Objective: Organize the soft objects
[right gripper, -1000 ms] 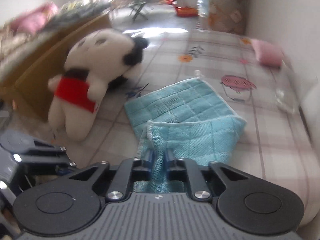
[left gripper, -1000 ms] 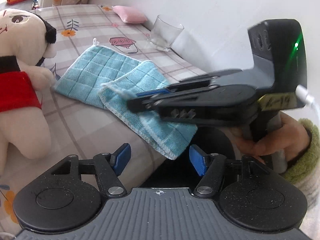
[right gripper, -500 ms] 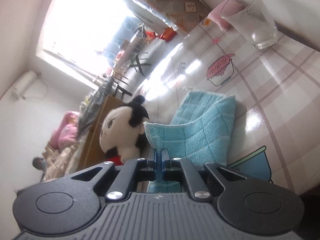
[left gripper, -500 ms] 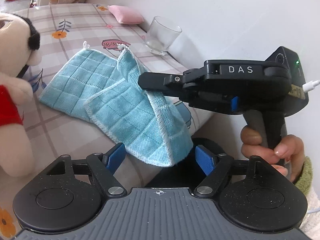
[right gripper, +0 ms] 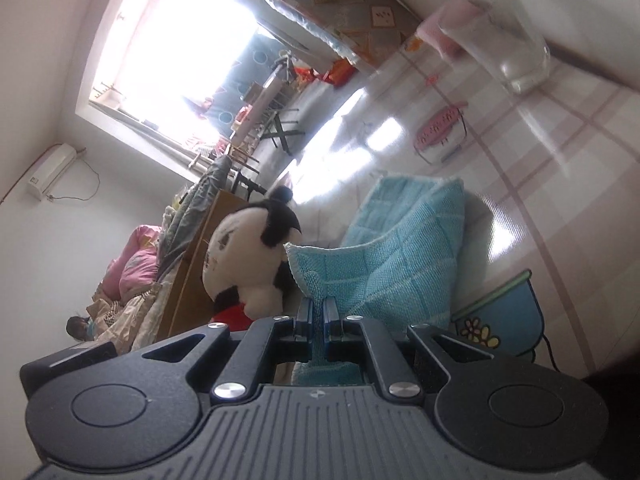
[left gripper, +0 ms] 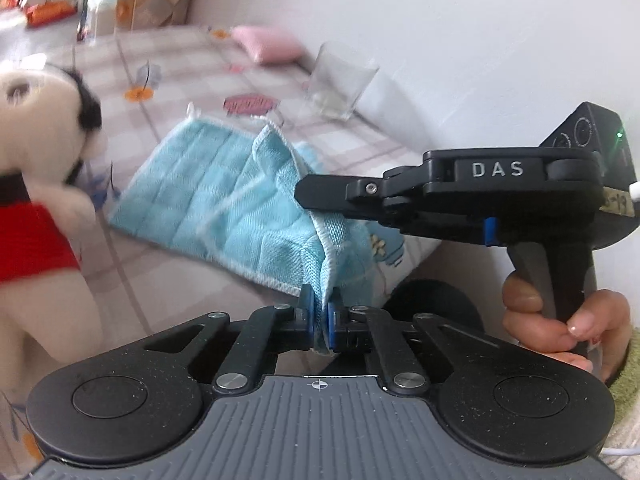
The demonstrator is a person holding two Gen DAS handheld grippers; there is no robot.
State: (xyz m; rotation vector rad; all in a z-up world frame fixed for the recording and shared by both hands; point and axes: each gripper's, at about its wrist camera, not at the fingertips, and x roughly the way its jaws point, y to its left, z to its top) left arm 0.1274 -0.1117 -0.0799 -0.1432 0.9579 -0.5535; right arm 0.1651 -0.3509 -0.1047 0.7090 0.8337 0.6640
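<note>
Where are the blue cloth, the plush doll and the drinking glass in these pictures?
cloth (left gripper: 208,196): left wrist view, its flat middle on the table.
doll (right gripper: 240,256): right wrist view, its pale face.
glass (left gripper: 340,84): left wrist view, its clear side wall.

Bright daylight via blown-out window, glare on tablecloth; left view motion-blurred, fisheye-warped edges.

Left wrist view: white plush doll with black hair and red shirt motion-blurred, cut off by left edge. Clear drinking glass and pink pad blurred. Black right gripper covers part of the light-blue waffle cloth. Right wrist view: doll's lower body hidden behind the gripper housing; glass rim cut by top edge.
</note>
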